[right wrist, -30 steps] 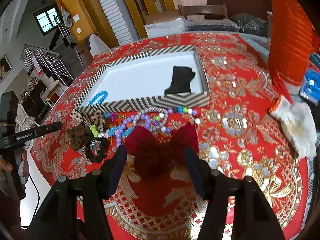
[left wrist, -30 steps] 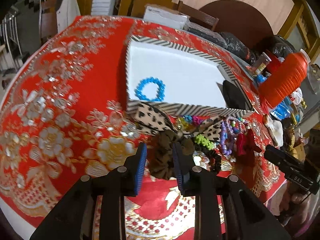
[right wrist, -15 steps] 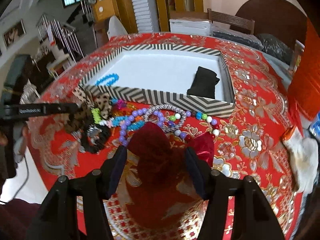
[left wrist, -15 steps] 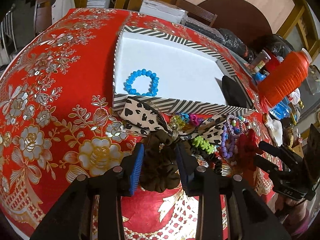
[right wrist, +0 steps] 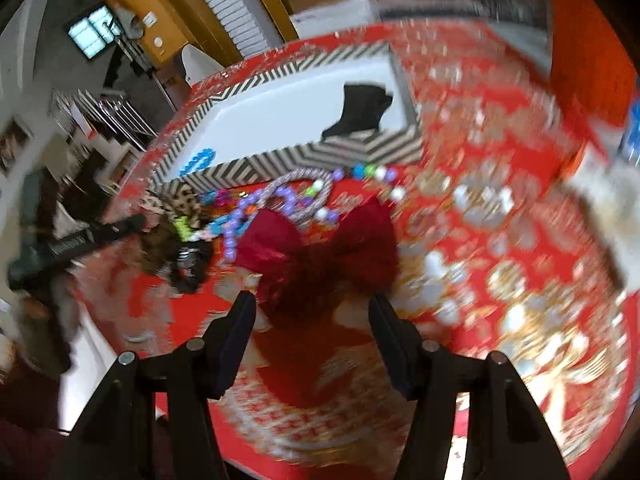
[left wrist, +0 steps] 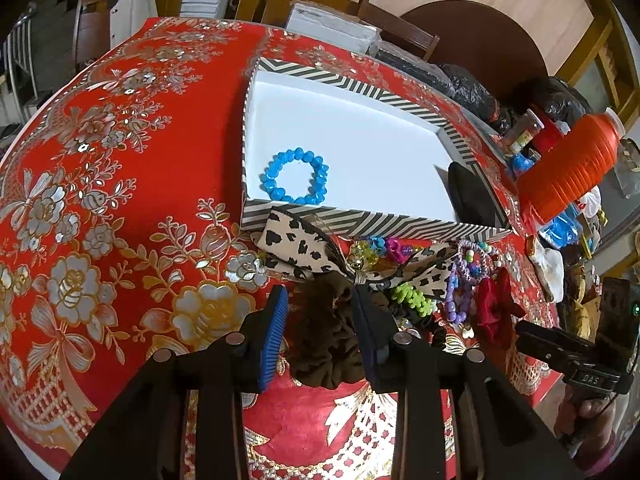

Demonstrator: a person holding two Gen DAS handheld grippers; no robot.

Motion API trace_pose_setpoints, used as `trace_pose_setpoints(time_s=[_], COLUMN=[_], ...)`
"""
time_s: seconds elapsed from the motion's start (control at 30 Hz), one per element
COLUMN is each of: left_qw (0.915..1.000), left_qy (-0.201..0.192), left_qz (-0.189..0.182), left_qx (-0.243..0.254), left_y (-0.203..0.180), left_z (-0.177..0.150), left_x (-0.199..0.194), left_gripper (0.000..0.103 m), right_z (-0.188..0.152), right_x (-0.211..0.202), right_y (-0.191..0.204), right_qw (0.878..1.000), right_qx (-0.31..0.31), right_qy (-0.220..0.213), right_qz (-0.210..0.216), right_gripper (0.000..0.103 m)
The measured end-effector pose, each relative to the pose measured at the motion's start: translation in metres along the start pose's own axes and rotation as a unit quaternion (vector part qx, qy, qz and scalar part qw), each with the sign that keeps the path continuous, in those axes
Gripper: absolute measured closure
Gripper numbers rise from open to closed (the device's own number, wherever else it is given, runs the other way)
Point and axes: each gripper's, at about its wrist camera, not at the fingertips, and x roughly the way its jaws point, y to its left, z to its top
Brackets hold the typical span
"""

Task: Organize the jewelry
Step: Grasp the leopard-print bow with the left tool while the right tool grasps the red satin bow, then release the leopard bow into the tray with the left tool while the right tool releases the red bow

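Closest thing is the red tablecloth with gold and silver flower embroidery (left wrist: pixel 100 240), covering the whole round table. Past the pile of accessories sits the shallow white box with a black-and-white chevron rim (left wrist: pixel 360 224), holding a bright blue bead bracelet (left wrist: pixel 295 176) near its front left corner and a black fabric piece (left wrist: pixel 470 196) at the right end. Further back there's an orange ribbed plastic jug (left wrist: pixel 572 168), wooden chairs and a staircase.

Compared with half a second ago, the left wrist view has backed off a bit, so the box looks smaller and further away. The right wrist view has gone blurry and swung, and the dark red velvet bow (right wrist: pixel 316 248) that was sitting between the fingers is now out ahead of the tips.

The left gripper (left wrist: pixel 320 316) is set narrow, with the brown fabric scrunchie (left wrist: pixel 324 344) sitting right between its blue pads; can't tell if they actually pinch it. The right gripper (right wrist: pixel 312 320) is spread wide, with nothing in it, the bow lying just beyond.
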Motion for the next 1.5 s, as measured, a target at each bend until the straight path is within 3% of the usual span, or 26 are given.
trace_pose_setpoints(time_s=[0.1, 0.27, 0.43, 0.5, 0.53, 0.57, 0.73, 0.77, 0.8, 0.9, 1.1, 1.5], left_qw=[1.0000, 1.0000, 0.9999, 0.9999, 0.9998, 0.9998, 0.9999, 0.9998, 0.9998, 0.9996, 0.9993, 0.9939], left_qy=[0.005, 0.001, -0.003, 0.001, 0.004, 0.007, 0.011, 0.010, 0.007, 0.004, -0.019, -0.093], left_qz=[-0.001, 0.000, 0.005, 0.006, 0.008, 0.010, 0.002, 0.001, -0.001, 0.001, -0.020, -0.018], left_qx=[0.001, 0.007, 0.009, 0.013, 0.015, 0.016, 0.013, 0.015, 0.017, 0.027, 0.027, 0.057], left_y=[-0.002, -0.004, -0.005, -0.005, -0.006, -0.005, -0.003, -0.003, -0.003, -0.006, -0.011, -0.029], left_z=[-0.001, 0.000, 0.002, 0.001, 0.000, 0.000, -0.005, -0.005, -0.007, -0.009, -0.001, 0.033], left_x=[0.002, -0.001, -0.001, 0.002, 0.004, 0.006, 0.011, 0.011, 0.012, 0.010, -0.017, -0.079], left_gripper=[0.072, 0.072, 0.072, 0.072, 0.072, 0.072, 0.072, 0.075, 0.084, 0.092, 0.096, 0.097], right_z=[0.005, 0.023, 0.030, 0.028, 0.026, 0.025, 0.018, 0.017, 0.016, 0.017, 0.021, 0.028], right_x=[0.011, 0.022, 0.032, 0.034, 0.035, 0.035, 0.017, 0.012, 0.006, -0.007, -0.026, -0.044], right_y=[0.003, -0.007, 0.000, 0.009, 0.012, 0.012, 0.006, 0.006, 0.006, 0.006, 0.014, 0.030], right_qw=[1.000, 0.997, 0.997, 0.998, 0.997, 0.997, 0.997, 0.997, 0.996, 0.995, 0.994, 0.991], right_qx=[0.005, 0.074, 0.068, 0.033, 0.018, 0.010, 0.013, 0.011, 0.010, 0.010, -0.004, -0.023], right_qy=[-0.007, -0.029, -0.038, -0.043, -0.043, -0.044, -0.064, -0.069, -0.076, -0.092, -0.113, -0.133], right_qz=[-0.014, 0.011, -0.017, -0.045, -0.056, -0.055, -0.043, -0.043, -0.042, -0.032, -0.012, 0.006], right_gripper=[0.040, 0.040, 0.040, 0.048, 0.070, 0.079, 0.090, 0.090, 0.090, 0.090, 0.090, 0.090])
